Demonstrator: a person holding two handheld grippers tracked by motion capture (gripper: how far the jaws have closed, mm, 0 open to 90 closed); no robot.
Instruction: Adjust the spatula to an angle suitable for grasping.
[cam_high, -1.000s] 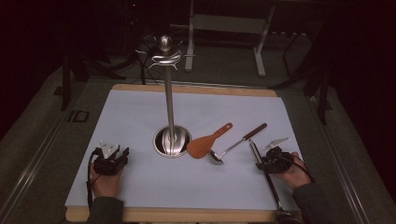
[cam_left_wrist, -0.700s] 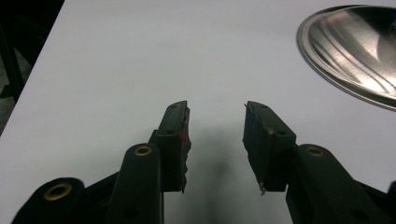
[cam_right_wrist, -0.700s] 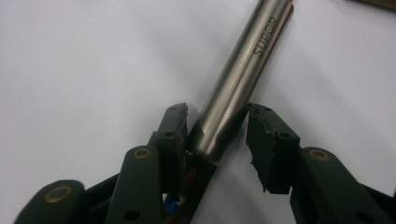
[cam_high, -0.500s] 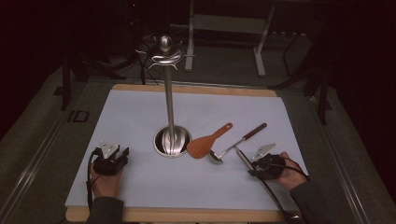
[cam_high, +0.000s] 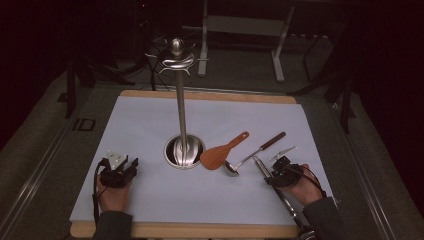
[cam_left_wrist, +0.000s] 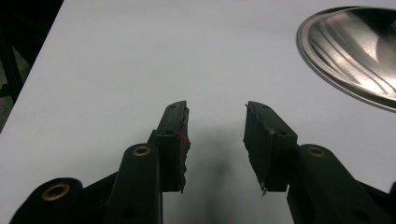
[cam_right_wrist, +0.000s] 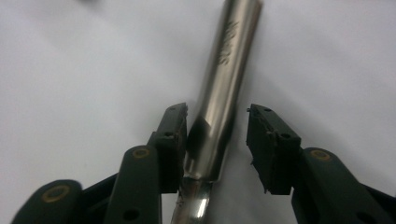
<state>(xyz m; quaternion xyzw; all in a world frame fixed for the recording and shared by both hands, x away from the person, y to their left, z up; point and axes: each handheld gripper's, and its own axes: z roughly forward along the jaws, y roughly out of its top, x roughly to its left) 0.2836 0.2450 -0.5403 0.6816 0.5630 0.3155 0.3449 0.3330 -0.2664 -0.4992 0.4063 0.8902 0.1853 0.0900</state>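
open white sheet at left, clutter centre-right

tall steel stand (cam_high: 182, 120), orange wooden spatula (cam_high: 221, 153) and steel ladle (cam_high: 250, 155) block the centre-right.

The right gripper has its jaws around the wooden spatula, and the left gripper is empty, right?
Not the spatula. The right gripper has its jaws around a steel handle, as the right gripper view shows. The wooden spatula lies apart by the stand. The left gripper is empty, yes.

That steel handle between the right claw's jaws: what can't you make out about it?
- Steel handle, right gripper view: its working end is cut off by the top edge; engraved lettering is too blurred to read.
- High view: its near end is hidden behind the right claw and hand.
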